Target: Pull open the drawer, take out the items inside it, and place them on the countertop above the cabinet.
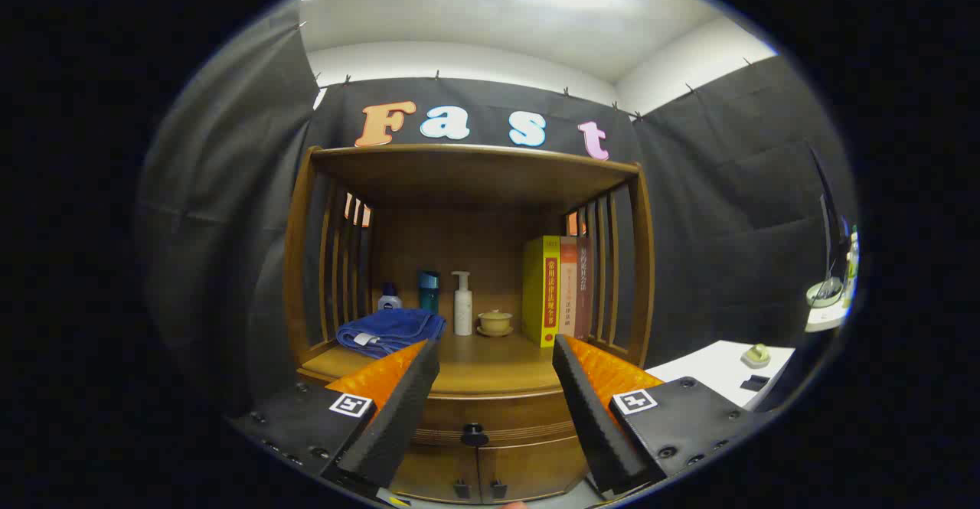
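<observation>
The left part of the frame is taken up by black cloth hung as a wall. Toward the centre a wooden cabinet (467, 279) is seen, with slatted sides, an open shelf and a flat top board. On the countertop (490, 367), at its left, a folded blue towel (390, 331) is laid. Behind the towel a small white-and-blue bottle (389, 297) is stood, and just right of it a teal bottle (429, 289). Next comes a white pump bottle (462, 304), upright, and beside it a small yellow lidded cup (494, 321) on a saucer. To the right of the cup three books (557, 289) are stood upright against the right slats, the yellow one nearest the cup.

At lower centre, below the countertop, the drawer (490, 417) is seen shut, its dark round knob (475, 436) lying between the two fingers and lower than their tips. Two cupboard doors with small dark handles are set under it.

The gripper (496, 348) is held in front of the cabinet with its jaws spread wide; nothing is gripped, and the tips are seen level with the countertop's front edge. The left finger (398, 409) and the right finger (593, 409) are black-padded with orange backs.

At lower right a white table (720, 375) is seen, with a small green object (758, 354) and a black one on it.
</observation>
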A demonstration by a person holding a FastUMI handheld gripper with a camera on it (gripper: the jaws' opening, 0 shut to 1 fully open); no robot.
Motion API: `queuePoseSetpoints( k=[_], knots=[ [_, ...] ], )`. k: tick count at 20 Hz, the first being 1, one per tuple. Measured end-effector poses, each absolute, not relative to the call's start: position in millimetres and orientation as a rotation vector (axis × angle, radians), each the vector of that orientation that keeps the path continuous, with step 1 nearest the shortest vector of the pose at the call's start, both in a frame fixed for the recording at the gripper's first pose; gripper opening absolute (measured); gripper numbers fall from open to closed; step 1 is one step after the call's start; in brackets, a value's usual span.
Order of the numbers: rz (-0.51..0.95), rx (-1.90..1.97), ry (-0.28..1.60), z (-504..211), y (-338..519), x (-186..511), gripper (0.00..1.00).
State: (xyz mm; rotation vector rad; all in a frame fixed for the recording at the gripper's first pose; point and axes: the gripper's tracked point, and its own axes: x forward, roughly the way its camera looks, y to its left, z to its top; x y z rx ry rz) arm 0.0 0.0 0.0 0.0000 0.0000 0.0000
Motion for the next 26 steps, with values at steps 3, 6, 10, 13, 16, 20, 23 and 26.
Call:
queuePoseSetpoints(
  k=[3, 6, 10, 13, 16, 20, 23, 26],
  knots=[
    [0.021, -0.001, -0.015, 8.5, 7.7, -2.9, 0.98],
    [0.026, 0.002, -0.006, 6.1, 7.9, -6.4, 0.98],
    [0.034, 0.013, 0.005, 3.0, 12.6, -7.2, 0.98],
    [0.051, 0.013, 0.008, 0.8, 17.4, -2.1, 0.98],
    [0.074, 0.015, -0.008, 3.9, 24.0, 6.4, 0.98],
    [0.049, 0.012, -0.030, 5.4, 17.0, 2.6, 0.98],
    [0.041, 0.020, -0.024, 3.5, 19.4, -6.7, 0.98],
    [0.040, -0.005, -0.030, 2.8, 22.1, -11.5, 0.98]
  ],
)
